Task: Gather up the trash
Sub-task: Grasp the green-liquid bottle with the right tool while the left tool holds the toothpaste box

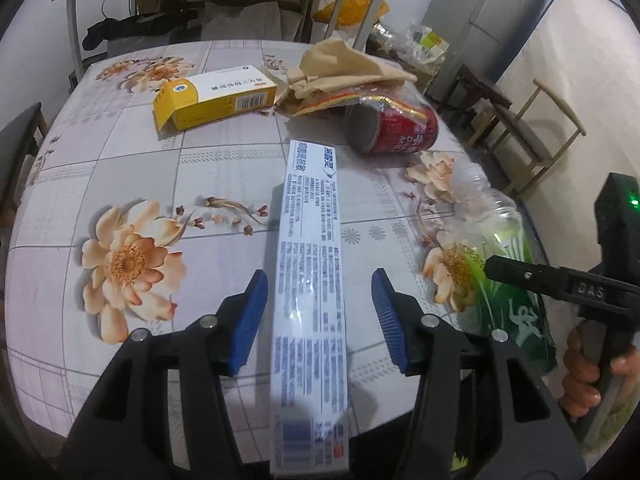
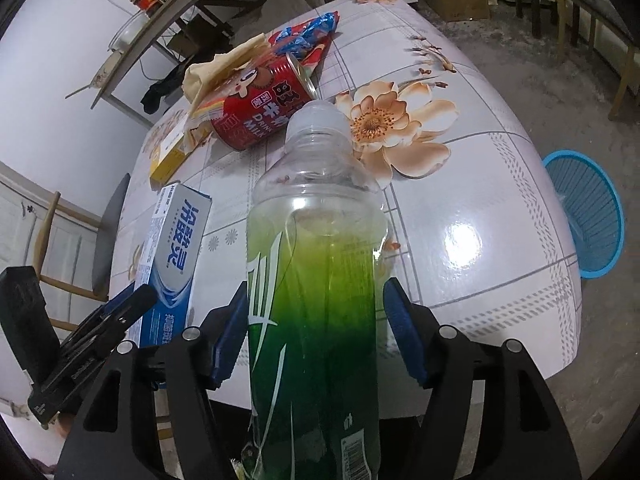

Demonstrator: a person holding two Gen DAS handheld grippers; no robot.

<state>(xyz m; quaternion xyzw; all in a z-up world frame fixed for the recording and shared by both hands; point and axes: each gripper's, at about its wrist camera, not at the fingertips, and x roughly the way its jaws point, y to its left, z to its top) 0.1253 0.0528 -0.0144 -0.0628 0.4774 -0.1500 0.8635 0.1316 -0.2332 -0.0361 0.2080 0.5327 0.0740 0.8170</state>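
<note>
While the left gripper [image 1: 320, 312] tilts down over the table [image 1: 120, 160], its blue pads stand apart, clear of the toothpaste box [image 1: 310, 300] between them at centre frame: light, stiff card, best pinched across its narrow sides. From the right wrist, the right gripper [image 2: 314, 336] also slopes down, jaws flanking the green-labelled bottle [image 2: 316, 280] mid-frame (light, slick, crushable), though whether the pads press it I cannot tell.

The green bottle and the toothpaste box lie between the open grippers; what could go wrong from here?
1. The green bottle is round and smooth, and its pads stand apart from it, so it may roll away before the right gripper closes.
2. The toothpaste box is long; the left gripper straddles its near half, so the far end may sag towards the red can.
</note>
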